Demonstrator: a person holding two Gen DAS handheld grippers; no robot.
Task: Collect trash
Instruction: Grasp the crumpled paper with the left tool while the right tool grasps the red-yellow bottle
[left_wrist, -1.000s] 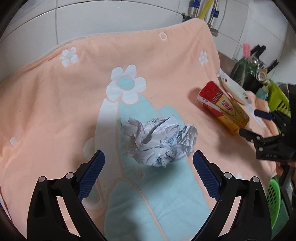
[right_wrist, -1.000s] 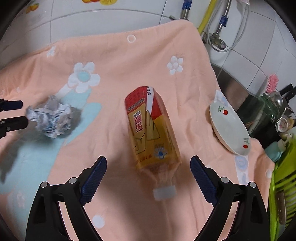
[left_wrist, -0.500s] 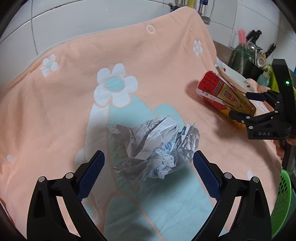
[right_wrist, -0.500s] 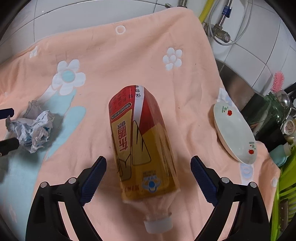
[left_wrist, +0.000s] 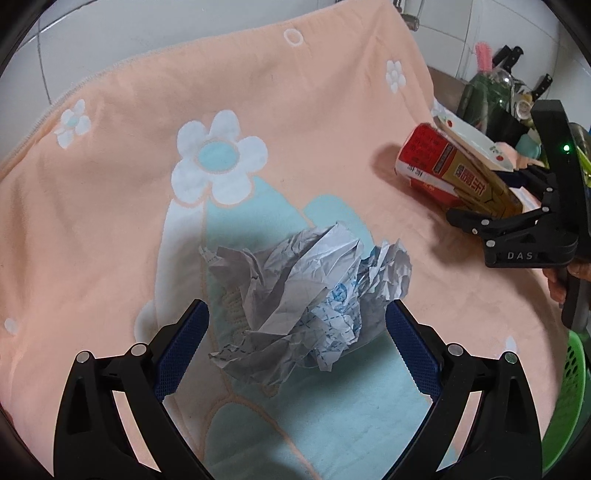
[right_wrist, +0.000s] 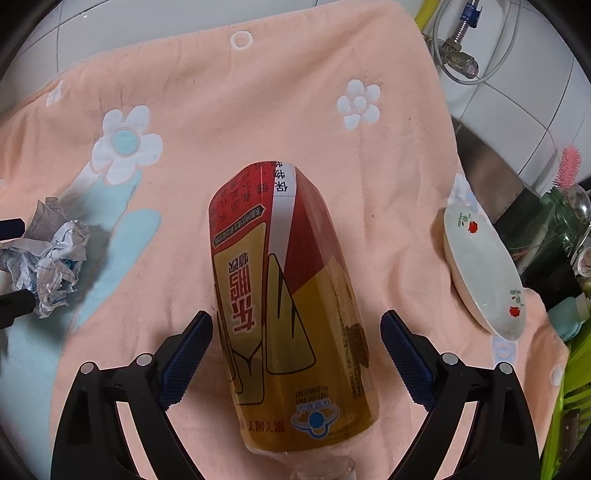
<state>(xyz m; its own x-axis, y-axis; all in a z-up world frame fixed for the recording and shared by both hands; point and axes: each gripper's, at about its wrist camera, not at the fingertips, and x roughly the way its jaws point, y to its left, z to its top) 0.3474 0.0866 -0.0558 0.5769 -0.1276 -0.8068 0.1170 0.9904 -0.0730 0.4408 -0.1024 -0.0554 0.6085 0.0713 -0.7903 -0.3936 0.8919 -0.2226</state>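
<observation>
Both tongs spread wide, nothing gripped yet. Left tongs (left_wrist: 295, 347) straddling the crumpled paper ball (left_wrist: 306, 295), blue pads level with its near flanks, a clear gap on each side. Paper lying on the pale blue patch of the peach flowered towel (left_wrist: 295, 110) draped over the desk, roughly mid-desk toward the left side. Right tongs (right_wrist: 295, 354) straddling the tea bottle (right_wrist: 288, 302), which lies on its side toward the right edge of the desk, cap end pointing back at the camera and partly out of frame, red-and-yellow label up; left pad close beside the label, right pad standing a little off. White plate with red flowers (right_wrist: 480, 266) propped at the right edge, just beyond the bottle. Green basket (left_wrist: 565, 387) below the right edge, likely the drop point, though not certain. Step in hand, by judgement: closing on both pieces. For the paper: push slightly further forward so the pads meet the bulk rather than loose corners, then squeeze firmly since it will compress. For the bottle: centre the body between the pads, clamp across the label mid-body, gently, since smooth plastic may roll or squirt out. Keep pads above the towel pile to avoid snagging the cloth.
</observation>
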